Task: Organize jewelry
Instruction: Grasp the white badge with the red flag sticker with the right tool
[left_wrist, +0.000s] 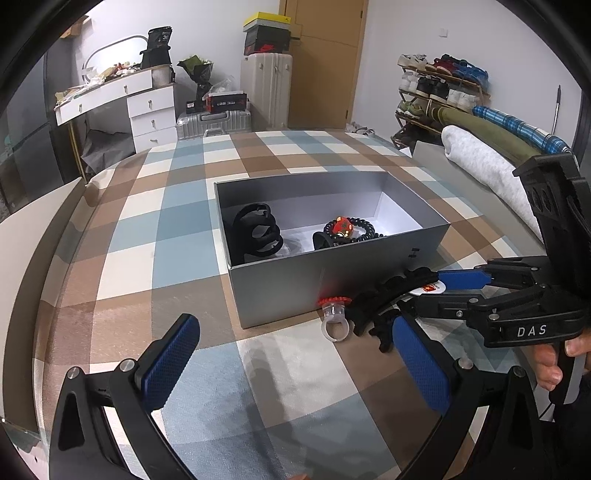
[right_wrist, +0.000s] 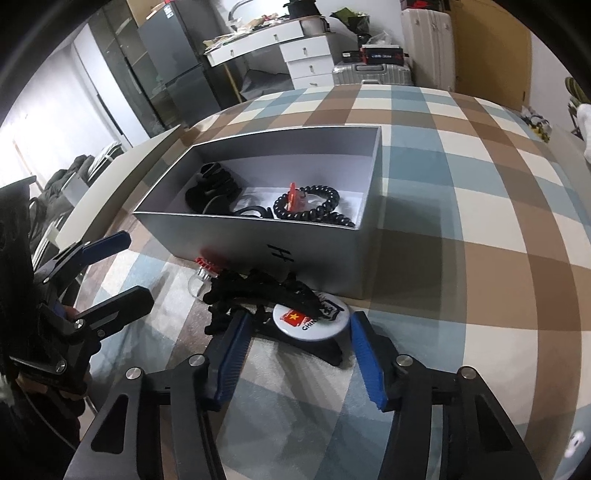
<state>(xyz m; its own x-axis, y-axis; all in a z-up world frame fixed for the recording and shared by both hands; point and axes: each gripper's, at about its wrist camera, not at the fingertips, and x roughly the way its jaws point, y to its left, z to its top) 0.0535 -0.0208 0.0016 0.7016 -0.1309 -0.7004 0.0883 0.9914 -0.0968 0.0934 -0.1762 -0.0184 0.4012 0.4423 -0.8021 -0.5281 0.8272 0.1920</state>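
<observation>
A grey box (left_wrist: 332, 273) (right_wrist: 258, 236) stands on the checked cloth. Inside lie black hair claws (left_wrist: 258, 230) (right_wrist: 214, 188), a black coiled bracelet (left_wrist: 364, 229) (right_wrist: 314, 206) and a red piece (left_wrist: 341, 226) (right_wrist: 292, 195). In front of the box lie a black claw clip (left_wrist: 384, 299) (right_wrist: 255, 291), a white round badge (left_wrist: 428, 288) (right_wrist: 314, 317) and a clear ring with a red top (left_wrist: 333, 314) (right_wrist: 201, 277). My right gripper (right_wrist: 299, 332) (left_wrist: 439, 290) is open, its fingers either side of the badge and clip. My left gripper (left_wrist: 291, 358) (right_wrist: 136, 266) is open and empty.
A white dresser (left_wrist: 122, 107), suitcases (left_wrist: 266, 92) and a shoe rack (left_wrist: 439, 88) stand behind the bed. Rolled blankets (left_wrist: 487, 166) lie at the right edge. A dark fridge (right_wrist: 166, 66) stands at the far left.
</observation>
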